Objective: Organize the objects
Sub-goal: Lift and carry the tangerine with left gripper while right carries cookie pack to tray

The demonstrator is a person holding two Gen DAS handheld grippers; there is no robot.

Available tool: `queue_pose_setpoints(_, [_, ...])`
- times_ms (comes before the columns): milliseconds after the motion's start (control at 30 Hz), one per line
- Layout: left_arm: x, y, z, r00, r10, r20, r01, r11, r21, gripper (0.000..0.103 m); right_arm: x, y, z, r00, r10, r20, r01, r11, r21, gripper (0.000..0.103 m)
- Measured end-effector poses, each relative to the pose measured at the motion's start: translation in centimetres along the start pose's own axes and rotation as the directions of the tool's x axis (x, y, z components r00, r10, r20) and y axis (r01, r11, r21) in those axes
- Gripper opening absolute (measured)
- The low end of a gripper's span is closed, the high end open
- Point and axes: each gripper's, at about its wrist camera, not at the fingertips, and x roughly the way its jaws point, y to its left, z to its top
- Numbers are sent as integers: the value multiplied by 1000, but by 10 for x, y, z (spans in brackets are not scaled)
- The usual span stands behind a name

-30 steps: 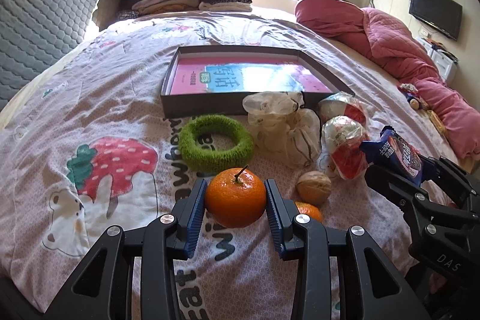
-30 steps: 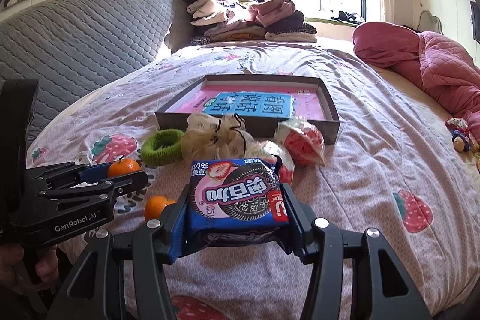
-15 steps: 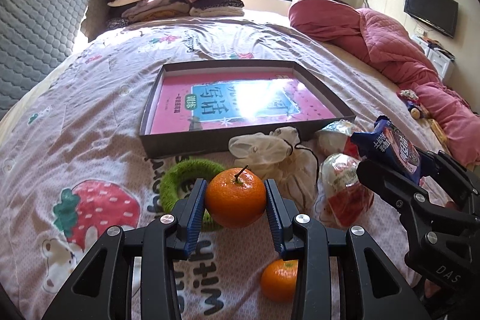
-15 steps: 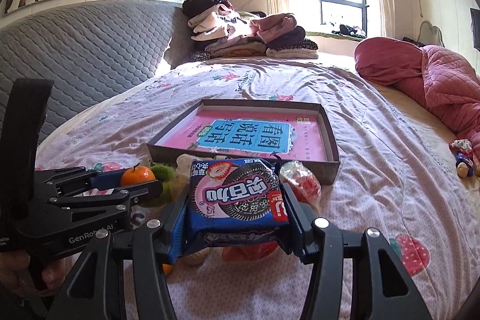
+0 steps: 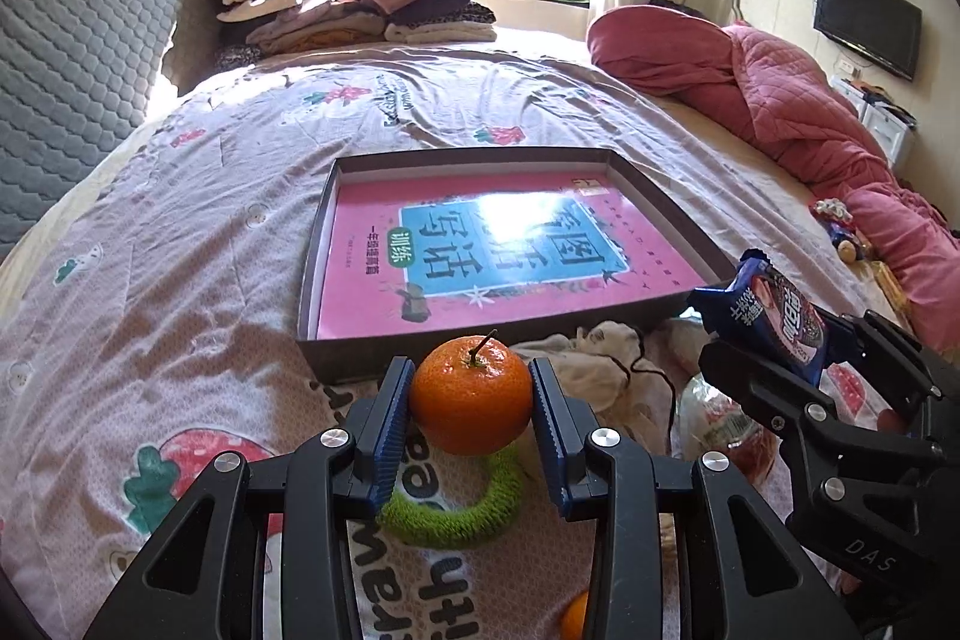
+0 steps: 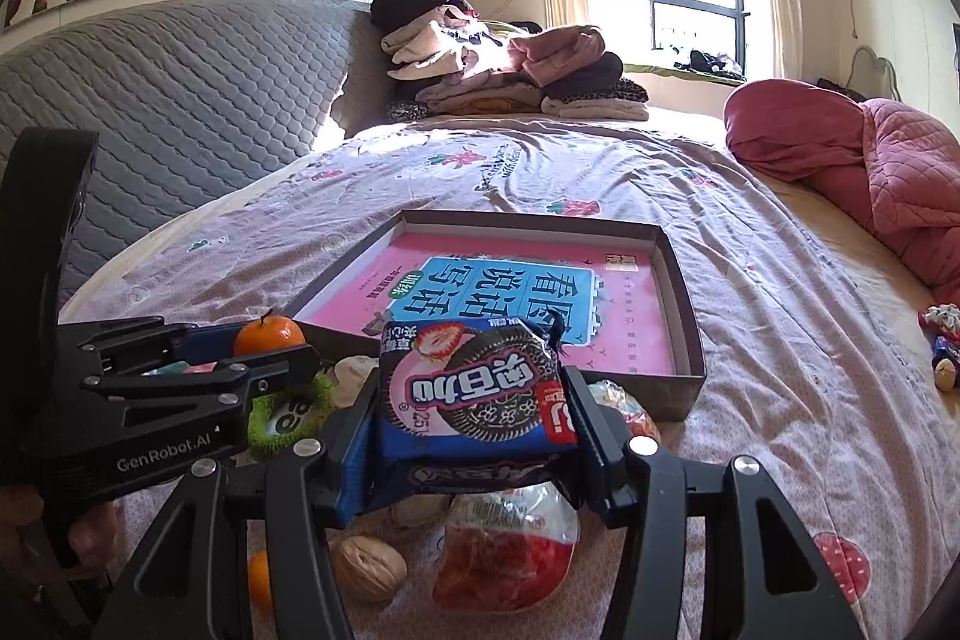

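Both hand-held grippers have been carried forward over the bed (image 5: 180, 232) toward the shallow box (image 5: 654, 196), which now lies just beyond them. The left hand-held gripper (image 5: 472, 400) is clamped, partly closed, on a mandarin (image 5: 471, 394); the right hand-held gripper (image 6: 474, 400) is pressed against the sides of a blue cookie packet (image 6: 474, 388). The green knitted ring (image 5: 456, 514), walnut (image 6: 369, 568) and snack bags (image 6: 504, 556) are now passed beneath, so placing in the box is judged imminent.

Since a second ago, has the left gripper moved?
Yes. The left gripper, shut on the orange, has advanced toward the box; the green ring, earlier ahead of it, now lies beneath.
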Motion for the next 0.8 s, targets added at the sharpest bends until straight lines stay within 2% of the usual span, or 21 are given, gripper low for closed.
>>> queue_pose_setpoints(233, [5,5,14,1000,-2,10,2,1000,-5,39,7,-4,12,1000,-16,8,16,1000,-11,55])
queue_pose_setpoints(800, [49,15,49,1000,-5,-27,4,1000,-7,39,48,-30,36,999,-30,-40,29,999,-24,55])
